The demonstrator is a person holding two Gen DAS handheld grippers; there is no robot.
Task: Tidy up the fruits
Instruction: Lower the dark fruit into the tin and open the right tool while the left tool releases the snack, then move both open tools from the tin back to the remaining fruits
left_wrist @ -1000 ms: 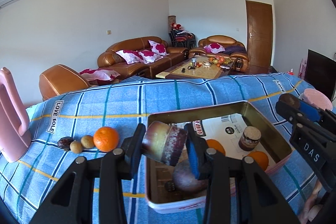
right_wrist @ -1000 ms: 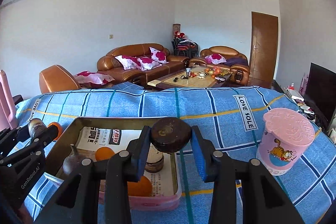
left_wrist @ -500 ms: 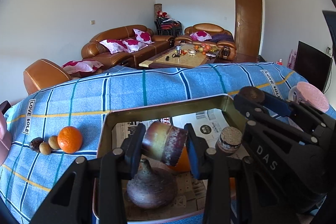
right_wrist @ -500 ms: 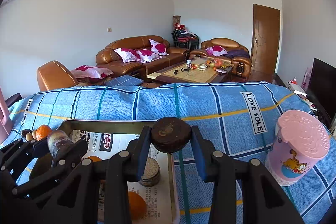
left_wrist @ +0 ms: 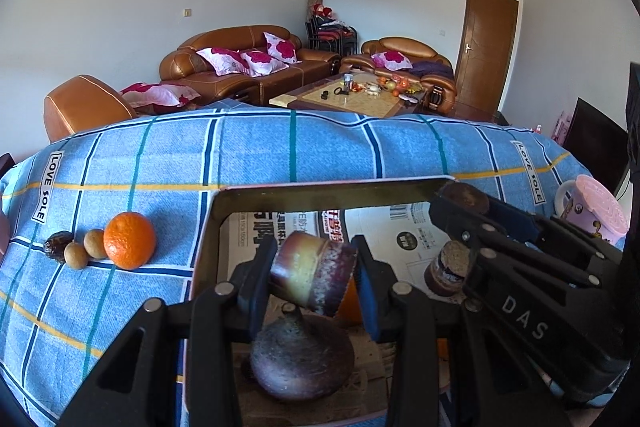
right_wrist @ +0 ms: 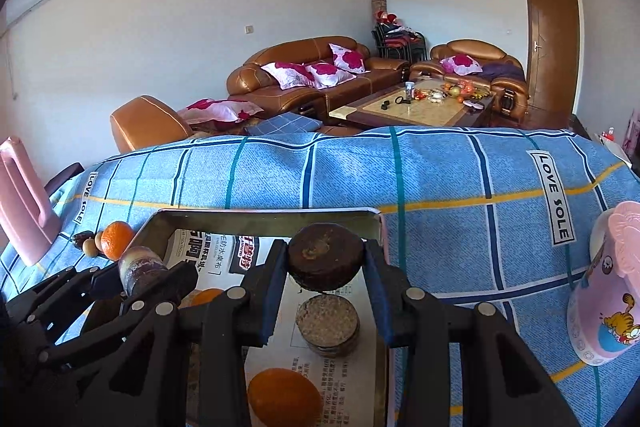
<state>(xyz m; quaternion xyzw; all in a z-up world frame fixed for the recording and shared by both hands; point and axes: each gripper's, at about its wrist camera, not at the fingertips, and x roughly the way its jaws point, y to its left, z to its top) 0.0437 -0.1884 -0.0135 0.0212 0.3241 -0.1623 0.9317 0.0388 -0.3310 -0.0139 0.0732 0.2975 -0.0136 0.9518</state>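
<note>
holding a dark round cork-like lid (right_wrist: 326, 261) in my right gripper (right_wrist: 326, 291) – straight below sits the short brown jar (right_wrist: 328, 325) in the metal tray (right_wrist: 264, 217); left gripper (left_wrist: 314, 279) grips a glazed brown cup (left_wrist: 314, 277) sideways – right's nearer.

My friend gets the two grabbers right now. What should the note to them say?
Left gripper: shut on a glazed brown-and-cream ceramic cup, held over the tray.
Right gripper: shut on a dark brown round disc, above a similar cork-topped disc in the tray.
The paper-lined metal tray holds oranges and a brown gourd-shaped pot.
Left outside, on the blue checked cloth: one orange, two small tan fruits and a dark date-like fruit.
</note>
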